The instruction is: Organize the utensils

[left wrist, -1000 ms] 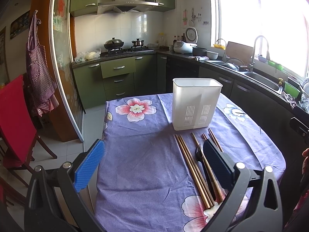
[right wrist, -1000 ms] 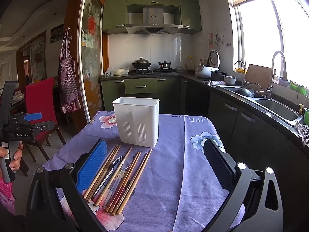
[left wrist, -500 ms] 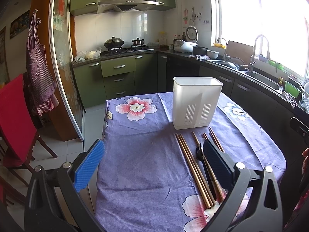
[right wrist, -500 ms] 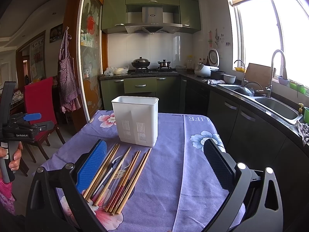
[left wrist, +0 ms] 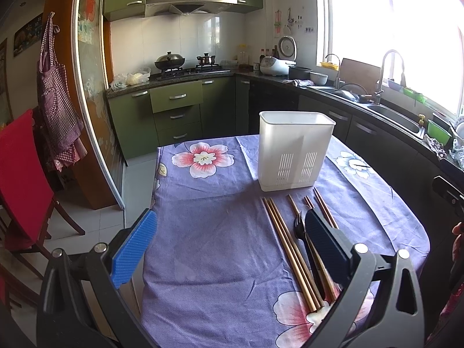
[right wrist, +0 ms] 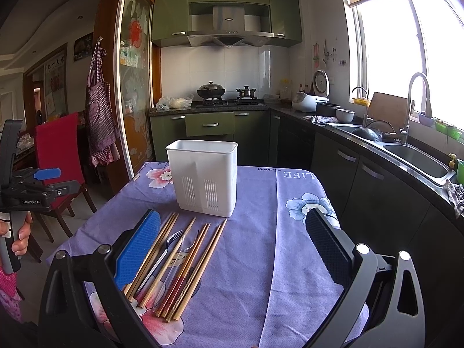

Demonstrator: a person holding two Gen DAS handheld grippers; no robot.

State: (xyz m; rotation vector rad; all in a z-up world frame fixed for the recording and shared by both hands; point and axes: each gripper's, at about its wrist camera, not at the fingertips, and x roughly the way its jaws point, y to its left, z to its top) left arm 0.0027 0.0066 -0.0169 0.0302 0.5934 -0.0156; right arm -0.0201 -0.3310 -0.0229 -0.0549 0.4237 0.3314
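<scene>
Left wrist view. Left hand-held gripper (left wrist: 229, 245): fingers spread wide, holding nothing, at lower frame. Tabletop (left wrist: 208, 232): purple flowered cloth, bare through the centre and left; its left edge drops to the tiled floor, its right edge curves off at mid-right. White utensil holder (left wrist: 294, 150): upright, right of centre, open top. Chopsticks (left wrist: 287, 246): bundle flat on the cloth just below the holder, long axis running from lower right up toward the holder's base; partly hidden by the right finger. Black fork (left wrist: 298, 226): among them, tines toward the holder.

Right wrist view. Right hand-held gripper (right wrist: 232, 249): fingers spread wide, holding nothing. Holder (right wrist: 204, 178): centre-left, upright. Chopsticks (right wrist: 191, 264): lower left, fanned, long axes slanting from lower left up toward the holder. Metal fork (right wrist: 169, 243): within the bundle, tines uppermost. Cloth is bare to the right, as far as the edge beside the dark cabinets (right wrist: 377, 191). Far left: the other gripper, in a hand (right wrist: 20, 232).
</scene>
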